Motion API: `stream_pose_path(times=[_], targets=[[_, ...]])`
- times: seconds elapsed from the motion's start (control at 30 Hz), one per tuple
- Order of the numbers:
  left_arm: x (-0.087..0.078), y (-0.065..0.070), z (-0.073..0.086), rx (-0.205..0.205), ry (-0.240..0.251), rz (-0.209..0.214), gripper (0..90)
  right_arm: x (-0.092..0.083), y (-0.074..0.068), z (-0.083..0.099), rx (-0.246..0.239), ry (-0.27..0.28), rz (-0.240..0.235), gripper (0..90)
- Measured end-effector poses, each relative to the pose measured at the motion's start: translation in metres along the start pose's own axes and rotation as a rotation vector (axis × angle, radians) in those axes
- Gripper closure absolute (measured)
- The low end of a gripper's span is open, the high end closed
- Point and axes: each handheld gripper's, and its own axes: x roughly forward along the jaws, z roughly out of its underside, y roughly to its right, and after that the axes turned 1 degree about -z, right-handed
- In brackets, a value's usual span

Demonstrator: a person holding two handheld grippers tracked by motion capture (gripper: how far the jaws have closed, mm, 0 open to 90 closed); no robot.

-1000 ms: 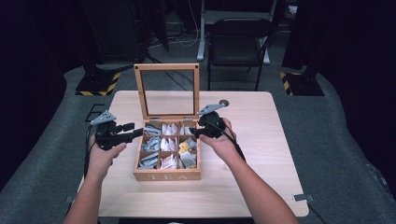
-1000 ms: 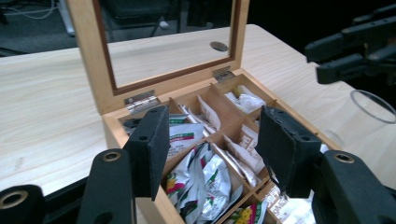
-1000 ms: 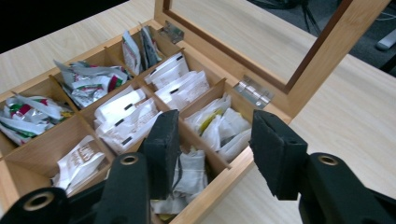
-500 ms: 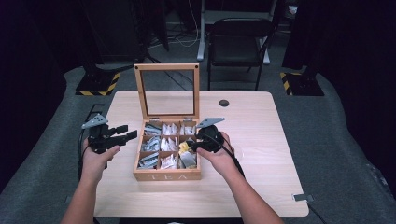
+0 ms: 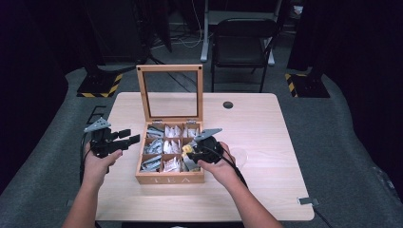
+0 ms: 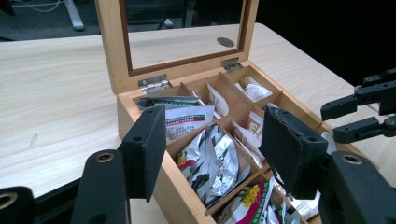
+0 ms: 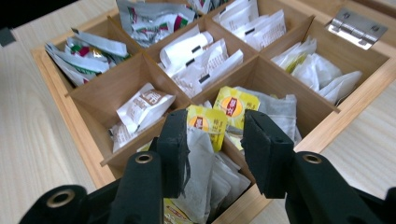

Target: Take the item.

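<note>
Right gripper jaws closing, maybe touching tea bag.

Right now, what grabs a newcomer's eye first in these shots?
The open wooden tea box in the middle of the table, its glass-paned lid standing upright and its nine compartments stuffed with sachets. Next, the right gripper dipped into the box's near right corner, jaws closing in around the yellow-tagged tea bags. The left gripper hovers open just off the box's left side.
</note>
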Motion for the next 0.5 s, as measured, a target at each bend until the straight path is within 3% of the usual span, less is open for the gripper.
stream_pose_path(times=[0.3, 0.47, 0.5], targets=[[-0.0043, -0.0054, 0.0008, -0.023, 0.016, -0.008, 40.7, 0.0053, -0.0019, 0.0049, 0.000, 0.006, -0.022, 65.1], [-0.0037, -0.0060, 0.0015, -0.024, 0.011, 0.000, 40.7, 0.0063, -0.0010, 0.0056, -0.014, -0.004, -0.048, 73.1], [-0.0034, -0.0059, 0.0017, -0.023, 0.009, -0.001, 40.8, 0.0060, -0.0010, 0.0059, -0.014, -0.008, -0.056, 78.0]])
